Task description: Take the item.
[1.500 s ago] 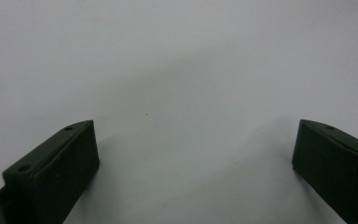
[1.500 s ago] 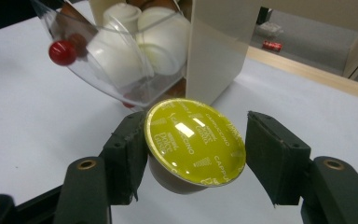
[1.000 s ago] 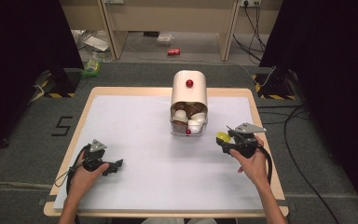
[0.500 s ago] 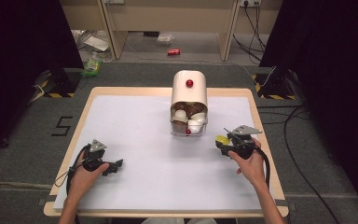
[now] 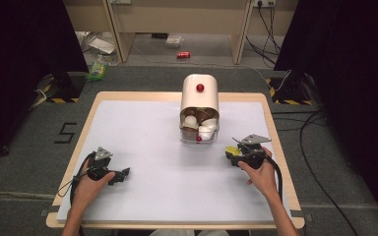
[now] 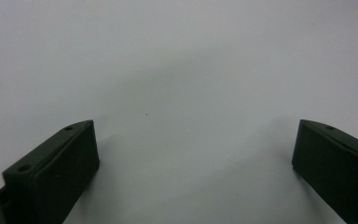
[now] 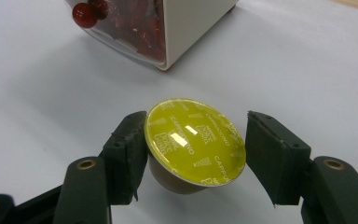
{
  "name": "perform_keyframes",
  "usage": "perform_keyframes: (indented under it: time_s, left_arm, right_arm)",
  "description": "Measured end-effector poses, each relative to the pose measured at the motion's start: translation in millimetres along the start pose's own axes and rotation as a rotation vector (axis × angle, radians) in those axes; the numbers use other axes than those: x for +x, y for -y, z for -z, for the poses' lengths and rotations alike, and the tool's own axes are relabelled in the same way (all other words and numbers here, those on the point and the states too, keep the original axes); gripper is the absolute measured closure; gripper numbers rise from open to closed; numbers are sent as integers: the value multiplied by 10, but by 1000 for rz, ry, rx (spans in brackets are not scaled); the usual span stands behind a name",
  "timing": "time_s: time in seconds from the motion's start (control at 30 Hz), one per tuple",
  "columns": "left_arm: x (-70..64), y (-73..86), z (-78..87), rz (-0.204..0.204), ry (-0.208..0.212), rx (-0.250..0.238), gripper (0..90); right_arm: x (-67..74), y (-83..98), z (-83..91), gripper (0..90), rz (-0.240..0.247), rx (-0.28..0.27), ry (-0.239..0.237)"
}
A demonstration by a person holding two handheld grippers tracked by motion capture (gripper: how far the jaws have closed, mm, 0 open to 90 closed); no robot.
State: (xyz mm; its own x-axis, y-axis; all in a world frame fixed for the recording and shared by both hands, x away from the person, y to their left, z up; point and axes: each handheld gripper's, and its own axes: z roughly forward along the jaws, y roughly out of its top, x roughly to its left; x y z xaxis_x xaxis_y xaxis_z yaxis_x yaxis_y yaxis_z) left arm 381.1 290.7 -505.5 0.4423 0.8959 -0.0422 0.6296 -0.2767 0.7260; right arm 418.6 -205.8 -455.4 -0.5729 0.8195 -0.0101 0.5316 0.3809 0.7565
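My right gripper (image 7: 196,137) is shut on a coffee capsule (image 7: 191,142) with a shiny yellow foil lid and a brown cup. It holds the capsule just above the white table, by its rim. In the high view that right gripper (image 5: 232,157) and the capsule (image 5: 232,149) sit right of and nearer than a cream capsule dispenser (image 5: 199,103). The dispenser has a red knob (image 5: 200,88) and an open clear front with several brown and white capsules. My left gripper (image 5: 124,173) rests at the near left. Its jaws stand wide apart over bare white surface (image 6: 186,84), so it is open.
The white table top (image 5: 152,137) has a wooden rim. The dispenser's clear front and a small red ball (image 7: 82,15) show close ahead in the right gripper view. Cables trail from both grippers. Dark floor and curtains surround the table.
The right gripper with the yellow capsule has shifted slightly toward the near edge. The left gripper has not moved.
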Motion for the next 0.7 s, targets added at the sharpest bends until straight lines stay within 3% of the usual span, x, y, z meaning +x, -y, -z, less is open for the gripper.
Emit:
perform_keyframes:
  time_s: [0.63,0.7]
  left_arm:
    - [3,-1,2,-4,-1,2,0]
    - [1,-1,1,-3,-1,2,0]
  right_arm:
    - [-29,50,-52,428,-15,11,-7]
    - [-29,51,-51,400,-21,13,-10]
